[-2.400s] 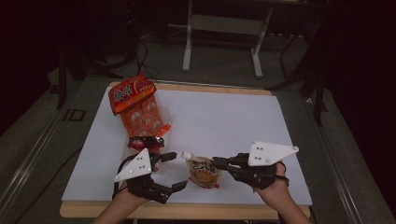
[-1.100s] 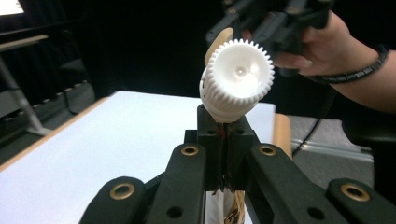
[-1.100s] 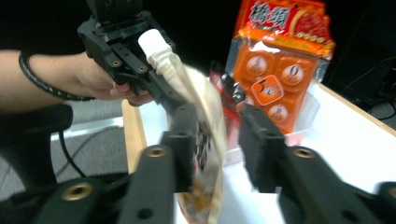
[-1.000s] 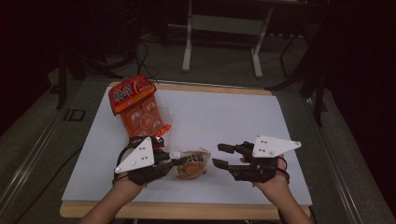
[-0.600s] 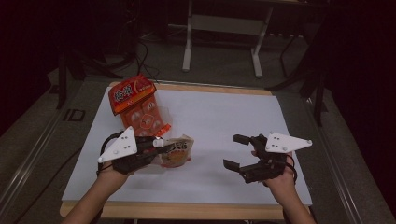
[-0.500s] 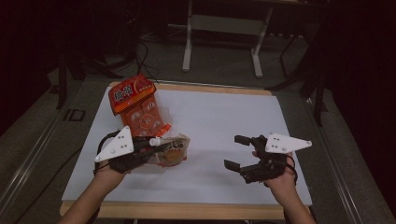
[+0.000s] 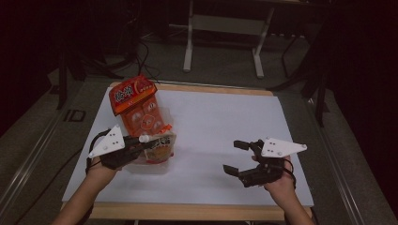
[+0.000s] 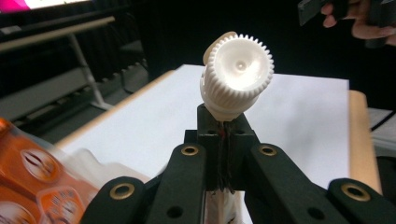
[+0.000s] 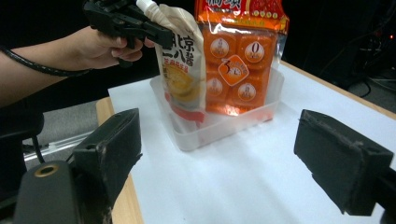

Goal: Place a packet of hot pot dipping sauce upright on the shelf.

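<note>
Gripping a spouted pouch [image 9: 184, 60] by its white ribbed cap [image 8: 237, 74], left claw [image 7: 141, 143] clamps tight; right claw [image 7: 237, 157] gapes, holding nothing.

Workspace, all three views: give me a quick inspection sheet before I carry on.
Surface: white sheet on a wooden table, bare in the middle.
Job's things: spouted pouch hangs upright over the clear plastic tray; orange multipack stands in the tray.
Clutter: nothing seen.
Grippers: left tongs shut on the pouch's neck under its white cap; right tongs open, holding nothing.
Cables: black cable at the left wrist.
Surroundings: dark room, metal stand legs behind the table.
</note>
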### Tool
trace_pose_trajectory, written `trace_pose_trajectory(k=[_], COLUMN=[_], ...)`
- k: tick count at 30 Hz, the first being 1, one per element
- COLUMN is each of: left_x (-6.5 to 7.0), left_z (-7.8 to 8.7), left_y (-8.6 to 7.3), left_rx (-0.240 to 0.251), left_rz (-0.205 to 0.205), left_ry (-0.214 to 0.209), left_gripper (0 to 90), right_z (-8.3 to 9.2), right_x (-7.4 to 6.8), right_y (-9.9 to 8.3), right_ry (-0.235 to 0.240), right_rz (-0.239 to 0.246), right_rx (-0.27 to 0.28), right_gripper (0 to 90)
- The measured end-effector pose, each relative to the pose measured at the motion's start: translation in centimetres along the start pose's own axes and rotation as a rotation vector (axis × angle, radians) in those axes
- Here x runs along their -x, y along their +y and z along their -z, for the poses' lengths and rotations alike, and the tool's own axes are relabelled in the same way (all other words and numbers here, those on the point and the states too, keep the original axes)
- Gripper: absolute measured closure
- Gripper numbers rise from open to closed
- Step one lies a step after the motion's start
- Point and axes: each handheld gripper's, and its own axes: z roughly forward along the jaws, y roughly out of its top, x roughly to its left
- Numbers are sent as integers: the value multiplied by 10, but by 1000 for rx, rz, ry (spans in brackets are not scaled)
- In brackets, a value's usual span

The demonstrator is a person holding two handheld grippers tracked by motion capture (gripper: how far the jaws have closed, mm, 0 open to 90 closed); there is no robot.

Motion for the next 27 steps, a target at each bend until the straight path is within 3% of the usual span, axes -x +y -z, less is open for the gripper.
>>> trace_pose_trajectory(k=[10, 14, 18, 27], left_x=[-6, -5, -8, -11], left_z=[15, 21, 23, 18], left_y=[-15, -18, -28, -50], left_rx=[14, -12, -49, -58], left_rz=[34, 12, 37, 87], left_ry=[-5, 1, -10, -21], left_gripper=[880, 880, 880, 876], right_z=[-3, -3, -3, -5], right_x=[2, 2, 3, 3], right_y=[-3, -2, -3, -3], right_ry=[9, 10, 13, 21], right_rz=[-9, -12, -15, -23], right_rx=[-14, -14, -12, -15], right_gripper=[153, 153, 153, 153])
